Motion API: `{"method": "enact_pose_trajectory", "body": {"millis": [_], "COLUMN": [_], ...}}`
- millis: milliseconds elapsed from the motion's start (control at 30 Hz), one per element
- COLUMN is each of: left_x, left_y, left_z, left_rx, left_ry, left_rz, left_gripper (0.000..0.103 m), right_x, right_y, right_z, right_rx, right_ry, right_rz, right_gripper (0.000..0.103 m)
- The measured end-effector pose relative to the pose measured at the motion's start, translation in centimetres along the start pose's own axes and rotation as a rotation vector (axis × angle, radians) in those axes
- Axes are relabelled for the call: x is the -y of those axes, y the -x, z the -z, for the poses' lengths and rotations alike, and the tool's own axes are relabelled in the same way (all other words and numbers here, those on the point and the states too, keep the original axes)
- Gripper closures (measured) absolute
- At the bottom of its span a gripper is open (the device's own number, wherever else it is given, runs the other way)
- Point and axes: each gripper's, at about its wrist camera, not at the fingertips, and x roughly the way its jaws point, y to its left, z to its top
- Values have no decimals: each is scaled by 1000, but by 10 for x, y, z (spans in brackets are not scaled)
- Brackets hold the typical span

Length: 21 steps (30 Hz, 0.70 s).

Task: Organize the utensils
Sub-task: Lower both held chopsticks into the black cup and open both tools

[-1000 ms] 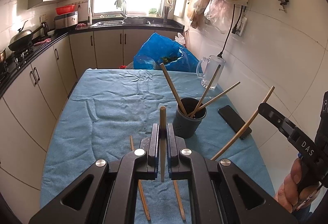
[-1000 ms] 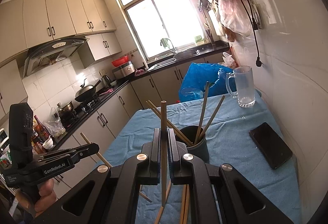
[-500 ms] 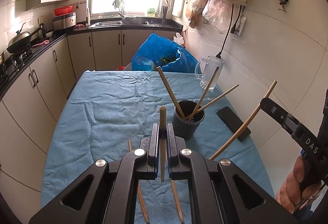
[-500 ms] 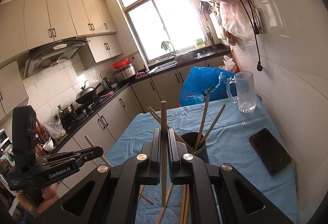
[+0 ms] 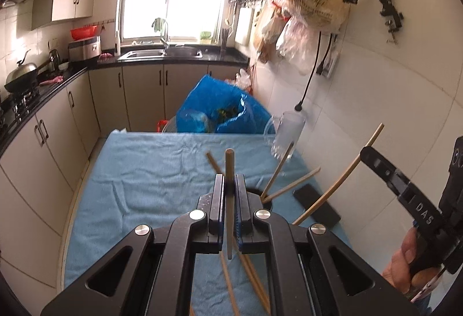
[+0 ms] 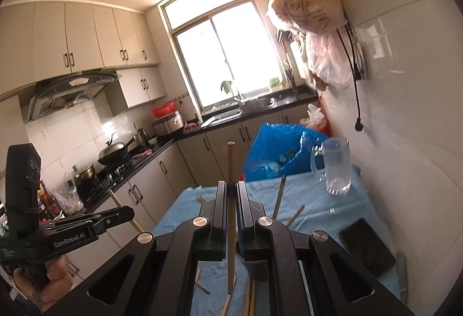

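The left tongs (image 5: 230,214) are pinching shut on a wooden chopstick (image 5: 229,200), which is standing upright between the pads in the lower centre of the left wrist view, its rounded top poking above the jaws and its lower end hanging just below them. The right tongs (image 6: 230,217) are likewise clamping tight on a second chopstick (image 6: 231,200), upright in the centre of the right wrist view, rising well above the jaws. In the left view the right tongs are showing at the right edge, gripped by a hand (image 5: 405,266), with their pale stick slanting up toward the tiled wall. The dark holder cup (image 5: 264,198) is sitting on the blue cloth of the worktop (image 5: 144,171), mostly hidden behind the jaws, with several chopsticks leaning out of it at angles. More loose chopsticks (image 5: 251,278) are lying flat on the cloth at the bottom of the frame. A black phone (image 6: 367,249) and a glass mug (image 6: 335,168) are standing on the worktop near the wall.
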Motion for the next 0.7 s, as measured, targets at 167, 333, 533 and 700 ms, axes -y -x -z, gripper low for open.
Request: {"method": "enact_pose_trajectory", "body": {"millis": [167, 333, 533, 700], "left_x": [9, 10, 10, 2], "left_y": [-10, -27, -59, -90], "left_z": [-29, -52, -51, -36], "left_rx": [33, 46, 10, -53], "left_ry": [4, 30, 40, 58], "left_rz": [12, 40, 44, 38], "left_gripper": [97, 97, 97, 97], "right_x": [1, 9, 21, 29], "right_y": [-10, -30, -58, -81], "right_z": [-23, -37, -32, -12], "right_rx": [41, 57, 17, -46], "right_ry": [5, 5, -3, -3], "right_rz": [22, 61, 81, 91], "right_gripper": [97, 97, 97, 97]}}
